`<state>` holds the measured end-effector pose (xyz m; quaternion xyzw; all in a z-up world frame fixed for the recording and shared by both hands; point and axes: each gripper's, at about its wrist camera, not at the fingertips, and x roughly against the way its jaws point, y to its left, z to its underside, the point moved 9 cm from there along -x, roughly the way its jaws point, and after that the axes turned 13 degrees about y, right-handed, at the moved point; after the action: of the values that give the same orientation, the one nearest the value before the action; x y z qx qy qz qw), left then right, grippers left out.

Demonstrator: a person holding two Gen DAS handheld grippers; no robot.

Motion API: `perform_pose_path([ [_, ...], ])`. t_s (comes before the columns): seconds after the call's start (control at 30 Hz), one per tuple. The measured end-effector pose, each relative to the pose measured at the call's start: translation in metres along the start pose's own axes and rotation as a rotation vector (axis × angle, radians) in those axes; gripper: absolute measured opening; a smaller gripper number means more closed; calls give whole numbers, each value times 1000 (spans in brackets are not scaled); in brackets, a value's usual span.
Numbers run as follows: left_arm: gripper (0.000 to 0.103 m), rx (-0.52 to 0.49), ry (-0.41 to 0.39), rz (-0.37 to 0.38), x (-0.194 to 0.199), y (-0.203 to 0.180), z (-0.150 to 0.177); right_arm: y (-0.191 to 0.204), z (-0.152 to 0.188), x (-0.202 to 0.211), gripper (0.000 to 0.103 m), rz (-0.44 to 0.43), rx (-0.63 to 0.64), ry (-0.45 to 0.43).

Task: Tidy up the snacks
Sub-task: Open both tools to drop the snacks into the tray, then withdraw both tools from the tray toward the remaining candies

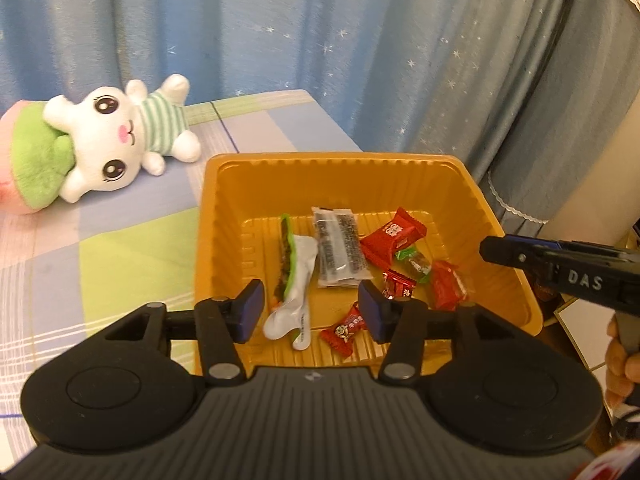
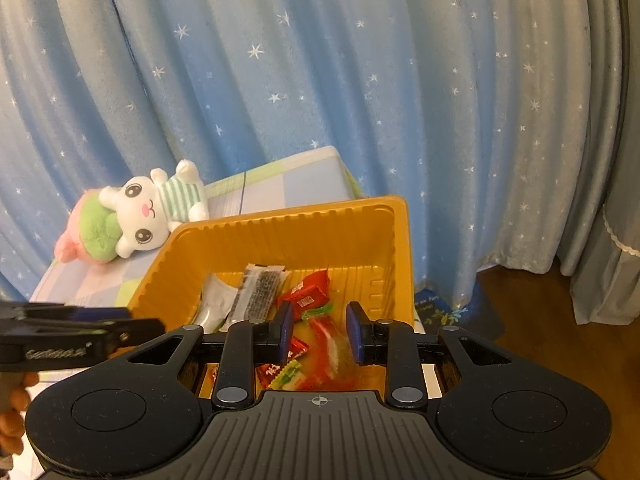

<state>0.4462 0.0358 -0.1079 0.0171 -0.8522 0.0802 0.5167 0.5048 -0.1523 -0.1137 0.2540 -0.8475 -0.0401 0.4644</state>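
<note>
Below the left gripper [image 1: 310,312], jaws apart and empty, snacks [image 1: 344,248] lie in the orange tray [image 1: 224,208].

My left gripper [image 1: 311,309] covers the near wall of the gold tray [image 1: 224,216], and its right pad hides part of a small red candy [image 1: 347,330]. In the right wrist view a red wrapper [image 2: 330,350] between my right gripper's [image 2: 318,332] pads is smeared by blur, so I cannot tell whether they touch it. The print on the dark sesame packet [image 1: 340,246] is too small to read. The pink plush [image 1: 10,168] is cut off at the left edge.
</note>
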Motion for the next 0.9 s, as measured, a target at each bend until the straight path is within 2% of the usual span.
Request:
perform_pose_path([
  [0.1,57,15,-7,-1,9,4,6,-1,-1,-1,31,-15,-20,8],
  [0.17,60,25,-13,2,15,5,12,-2,1,3,40,-20,-33,3],
  [0.23,62,35,-16,6,21,7,17,-2,5,10,61,-24,-40,-13],
  [0.27,64,40,-18,6,25,7,20,-1,7,14,63,-26,-40,-25],
  [0.4,71,68,-22,7,39,10,35,2,21,28,66,-43,-43,-22],
  [0.9,75,141,-19,-15,95,14,115,23,98,85,72,-117,-48,45],
])
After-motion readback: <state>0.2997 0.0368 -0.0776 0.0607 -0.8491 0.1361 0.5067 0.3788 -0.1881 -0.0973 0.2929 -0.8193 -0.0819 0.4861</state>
